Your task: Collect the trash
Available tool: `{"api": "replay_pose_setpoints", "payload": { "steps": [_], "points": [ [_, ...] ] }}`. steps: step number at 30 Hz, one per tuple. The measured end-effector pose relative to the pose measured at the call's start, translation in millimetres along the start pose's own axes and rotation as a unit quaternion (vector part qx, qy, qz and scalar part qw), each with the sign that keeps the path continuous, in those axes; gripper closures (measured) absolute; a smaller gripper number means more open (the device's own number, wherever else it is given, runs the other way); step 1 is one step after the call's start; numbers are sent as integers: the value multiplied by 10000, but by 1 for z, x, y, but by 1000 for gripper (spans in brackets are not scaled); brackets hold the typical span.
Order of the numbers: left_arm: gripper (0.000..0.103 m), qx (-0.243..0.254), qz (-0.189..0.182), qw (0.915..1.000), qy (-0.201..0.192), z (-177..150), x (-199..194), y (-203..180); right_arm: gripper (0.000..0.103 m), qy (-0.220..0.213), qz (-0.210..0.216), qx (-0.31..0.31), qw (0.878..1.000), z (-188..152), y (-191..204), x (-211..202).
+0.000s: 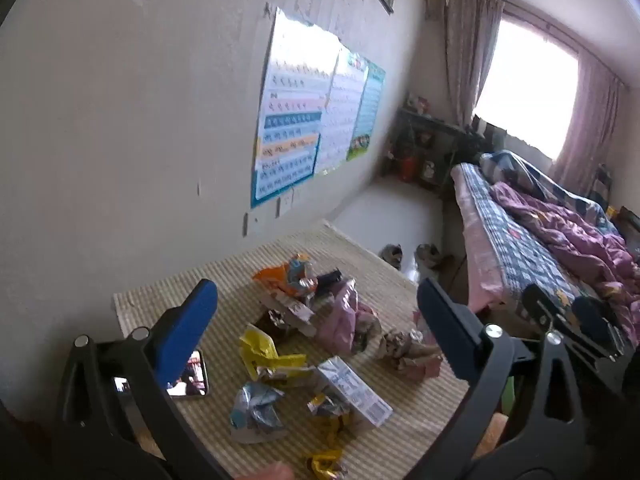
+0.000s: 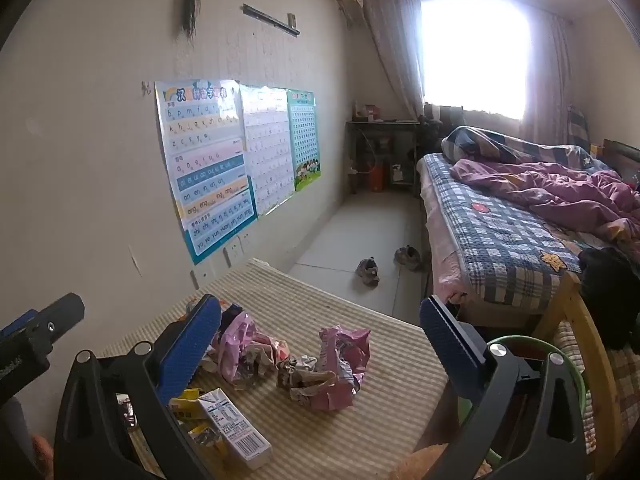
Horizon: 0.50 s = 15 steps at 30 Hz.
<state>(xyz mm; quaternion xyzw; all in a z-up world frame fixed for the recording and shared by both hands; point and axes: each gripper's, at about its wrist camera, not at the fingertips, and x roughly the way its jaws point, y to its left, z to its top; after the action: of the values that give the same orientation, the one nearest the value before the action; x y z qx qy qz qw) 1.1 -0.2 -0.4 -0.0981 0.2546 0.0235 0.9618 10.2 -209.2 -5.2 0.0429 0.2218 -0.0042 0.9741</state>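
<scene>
1. The left gripper [image 1: 316, 320] stood wide open above the table [image 1: 400, 276], its blue pads [image 1: 188, 332] far apart and touching nothing.
2. Between and beyond its jaws lay the trash: an orange wrapper [image 1: 276, 276] at the far end, a yellow wrapper [image 1: 260, 350] nearer, a silver-blue packet [image 1: 256, 404] closest to the camera, and a white carton [image 1: 356, 392] lying flat beside it.
3. A pink wrapper [image 1: 348, 320] sat mid-table, with a crumpled brownish wrapper [image 1: 404, 350] just right of it.
4. A phone [image 1: 192, 376] lay on the table's left side, partly hidden behind the left pad.
5. The right gripper [image 2: 320, 340] was likewise spread fully, holding nothing and clear of the litter.
6. In the right wrist view a crumpled pink bag [image 2: 340, 364] lay between its jaws on the striped cloth, a second pink wrapper [image 2: 244, 344] near the left pad, and the carton [image 2: 236, 428] low at the left.
7. A green bin [image 2: 532, 344] stood beside the table's right edge, behind the right jaw.
8. The other gripper's tip [image 2: 44, 328] showed at the left edge of that view.
9. A bed [image 2: 500, 240] stood well apart on the right.
</scene>
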Motion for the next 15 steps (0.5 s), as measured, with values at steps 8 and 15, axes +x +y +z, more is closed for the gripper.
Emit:
{"api": "replay_pose_setpoints", "payload": {
  "steps": [8,15],
  "points": [
    [5,238,39,9995,192,-5,-9,-17,7,-16,-39,27,10000,-1,-1,-1],
    [5,238,-271,9986,379,-3,5,-10,7,23,-24,6,10000,-2,2,-4]
  ]
}}
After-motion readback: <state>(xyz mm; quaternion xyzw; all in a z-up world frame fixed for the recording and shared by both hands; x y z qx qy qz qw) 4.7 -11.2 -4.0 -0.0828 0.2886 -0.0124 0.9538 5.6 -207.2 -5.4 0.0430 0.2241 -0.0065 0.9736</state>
